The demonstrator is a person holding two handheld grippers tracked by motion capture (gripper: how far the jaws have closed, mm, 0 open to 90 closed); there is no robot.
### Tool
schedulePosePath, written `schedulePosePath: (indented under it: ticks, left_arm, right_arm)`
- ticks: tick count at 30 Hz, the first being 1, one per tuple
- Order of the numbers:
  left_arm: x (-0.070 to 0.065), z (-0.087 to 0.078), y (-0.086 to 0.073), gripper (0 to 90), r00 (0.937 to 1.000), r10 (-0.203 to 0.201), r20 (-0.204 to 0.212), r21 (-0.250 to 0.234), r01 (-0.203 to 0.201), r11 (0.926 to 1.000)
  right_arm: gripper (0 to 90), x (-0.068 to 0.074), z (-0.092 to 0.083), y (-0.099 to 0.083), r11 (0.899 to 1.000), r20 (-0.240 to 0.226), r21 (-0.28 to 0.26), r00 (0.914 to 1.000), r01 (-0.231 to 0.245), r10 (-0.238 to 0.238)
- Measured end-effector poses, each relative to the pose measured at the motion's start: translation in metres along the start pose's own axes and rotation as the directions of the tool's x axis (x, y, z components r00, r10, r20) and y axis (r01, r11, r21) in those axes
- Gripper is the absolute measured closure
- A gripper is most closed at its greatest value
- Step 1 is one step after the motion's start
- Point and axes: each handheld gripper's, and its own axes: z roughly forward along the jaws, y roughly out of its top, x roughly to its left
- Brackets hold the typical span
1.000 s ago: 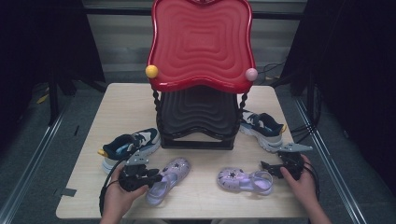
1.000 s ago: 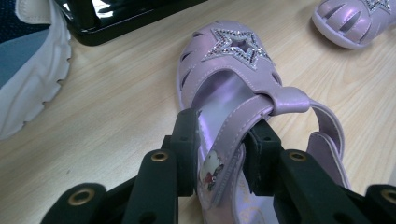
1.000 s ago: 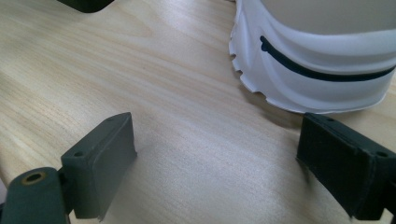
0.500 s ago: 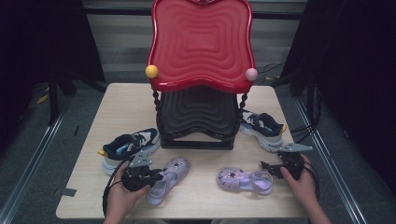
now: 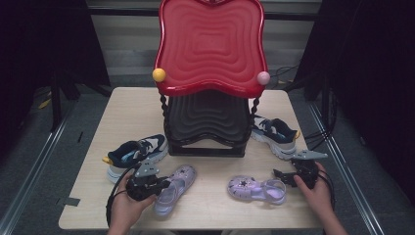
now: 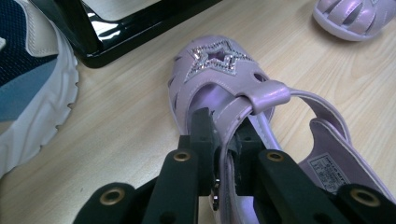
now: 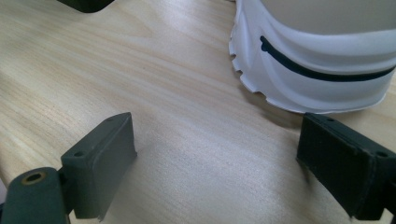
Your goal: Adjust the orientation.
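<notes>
The left gripper (image 6: 223, 140), its jaws just closed, is clamped on the side strap of the lilac sandal (image 6: 233, 88), which is lying flat on the table (image 6: 116, 116) beside the navy sneaker (image 6: 28, 79).

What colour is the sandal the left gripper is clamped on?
Pale lilac sandal with a glittery star cutout; clearest in the left gripper view.

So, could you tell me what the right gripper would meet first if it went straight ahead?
Nothing at first: bare tabletop lies ahead of the right gripper as far as its view shows. The white-soled sneaker sits just right of that line and might get brushed.
</notes>
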Motion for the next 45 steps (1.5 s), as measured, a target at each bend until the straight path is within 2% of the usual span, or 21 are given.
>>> schedulePosePath:
  ticks: [10, 16, 18, 19, 22, 23, 27, 30, 31, 32, 33, 35, 37, 39, 42, 45]
  left_arm:
    - [-0.003, -0.008, 0.005, 82.4, 0.9997, 0.020, -0.013, -0.031, -0.020, 0.9993]
    - [-0.001, -0.002, 0.002, 82.4, 0.9994, 0.024, -0.023, -0.024, -0.025, 0.9994]
    - [-0.001, -0.002, 0.002, 82.3, 0.9997, 0.015, -0.018, -0.027, -0.015, 0.9995]
    - [0.000, -0.002, 0.002, 82.2, 0.9998, 0.013, -0.015, -0.016, -0.013, 0.9998]
    - [0.001, 0.000, -0.001, 80.9, 0.9996, -0.027, 0.005, 0.008, 0.026, 0.9996]
    - [0.002, 0.000, -0.002, 80.3, 0.9996, -0.026, -0.006, 0.018, 0.026, 0.9995]
    - [0.004, 0.000, -0.003, 79.0, 0.9988, -0.049, 0.003, 0.043, 0.049, 0.9979]
    - [0.003, 0.002, -0.003, 77.1, 0.9990, -0.045, -0.001, 0.087, 0.045, 0.9952]
    - [0.002, 0.004, -0.003, 75.7, 0.9983, -0.058, 0.000, 0.102, 0.057, 0.9931]
    - [0.003, 0.005, -0.003, 73.9, 0.9987, -0.052, -0.002, 0.122, 0.051, 0.9912]
    - [0.003, 0.005, -0.003, 73.5, 0.9987, -0.052, -0.002, 0.122, 0.051, 0.9912]
    - [0.002, 0.006, -0.003, 77.9, 0.9995, -0.024, -0.018, 0.140, 0.027, 0.9897]
    - [0.001, 0.005, -0.001, 81.2, 0.9999, -0.002, -0.016, 0.162, 0.005, 0.9868]
    - [0.000, 0.005, 0.000, 82.1, 0.9998, -0.008, -0.016, 0.136, 0.010, 0.9907]
    - [-0.003, 0.003, 0.001, 82.3, 0.9994, 0.018, -0.031, 0.124, -0.014, 0.9922]
    - [-0.002, -0.002, 0.002, 82.5, 0.9995, 0.012, -0.029, 0.097, -0.010, 0.9952]
  right_arm:
    - [10.5, 0.000, 0.000, 0.000, 1.000, 0.000, 0.000, 1.0000, -0.001, 0.001]
    - [10.5, 0.000, 0.000, 0.000, 1.000, 0.001, -0.001, 1.0000, 0.001, -0.001]
    - [10.5, 0.000, 0.000, 0.000, 1.000, 0.001, -0.001, 1.0000, 0.001, -0.001]
    - [10.5, 0.000, 0.000, 0.000, 1.000, 0.001, -0.001, 1.0000, 0.001, -0.001]
    - [10.5, 0.000, 0.000, 0.000, 1.000, 0.001, -0.001, 1.0000, 0.002, -0.002]
    - [10.5, 0.000, 0.000, 0.000, 1.000, 0.000, 0.000, 1.0000, 0.001, -0.001]
    - [10.5, 0.000, 0.000, 0.000, 1.000, 0.001, -0.001, 1.0000, 0.001, -0.001]
    - [10.5, 0.000, 0.000, 0.000, 1.000, 0.001, -0.001, 1.0000, 0.002, -0.002]
    - [10.5, 0.000, 0.000, 0.000, 1.000, 0.000, -0.001, 1.0000, 0.001, -0.001]
    - [10.5, 0.000, 0.000, 0.000, 1.000, 0.001, -0.001, 1.0000, 0.002, -0.002]
    - [10.5, 0.000, 0.000, 0.000, 1.000, 0.001, -0.001, 1.0000, 0.001, -0.001]
    - [10.5, 0.000, 0.000, 0.000, 1.000, 0.001, -0.001, 1.0000, 0.001, -0.001]
    - [10.5, 0.000, 0.000, 0.000, 1.000, 0.001, -0.001, 1.0000, 0.000, 0.000]
    - [10.5, 0.000, 0.000, 0.000, 1.000, 0.001, -0.001, 1.0000, 0.001, -0.001]
    - [10.5, 0.000, 0.000, 0.000, 1.000, 0.001, -0.001, 1.0000, 0.001, -0.001]
    - [10.5, 0.000, 0.000, 0.000, 1.000, 0.001, -0.001, 1.0000, 0.001, -0.001]
